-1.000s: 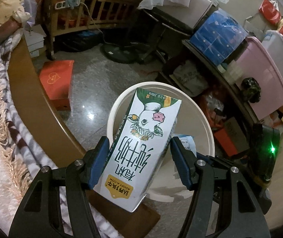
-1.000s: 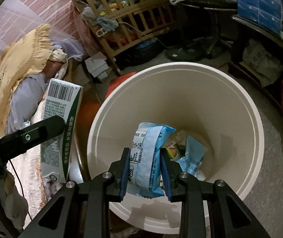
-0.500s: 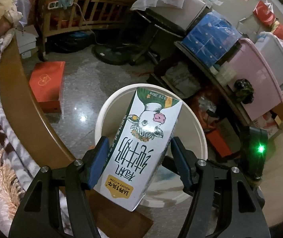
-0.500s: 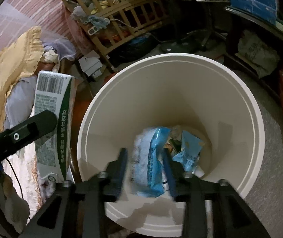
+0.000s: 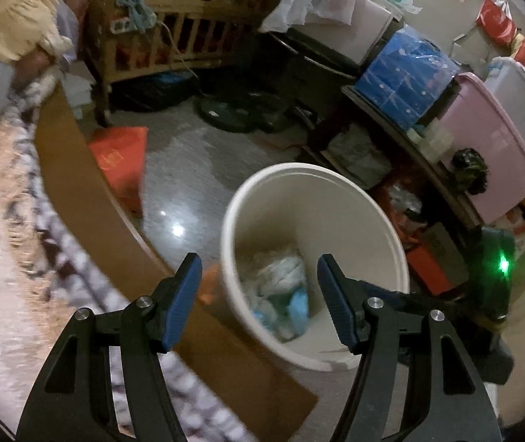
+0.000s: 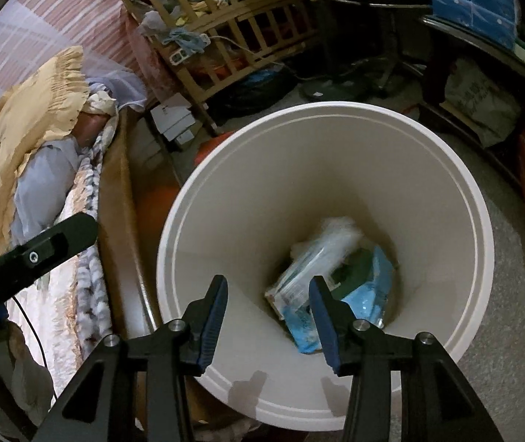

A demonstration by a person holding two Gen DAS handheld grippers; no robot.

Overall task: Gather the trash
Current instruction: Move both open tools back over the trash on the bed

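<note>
Right wrist view looks pretty much straight down into a round, off-white plastic bin, smooth walls that taper toward the bottom, with a thin moulded ridge just under the rim. At the bottom there's a heap of crinkly trash: a shiny light-blue plastic wrapper, a clear-whitish packet lying on top of it, and something dark green tucked between them. It's a bit motion-blurred so I can't read any print. The right tongs sit spread above the bin mouth with nothing between the ribbed blue pads, black angular arms behind them.

Left wrist view has the left tongs spread wide too and gripping nothing, same blue textured pads on black arms. The same bin shows past them, standing on a glossy speckled stone floor, close against the curved brown wooden edge of a bed. The bed is covered with a fuzzy patterned blanket. Further back there's a slatted wooden crib, a flat red box on the floor, and boxy pink and blue storage stuff on the right.
</note>
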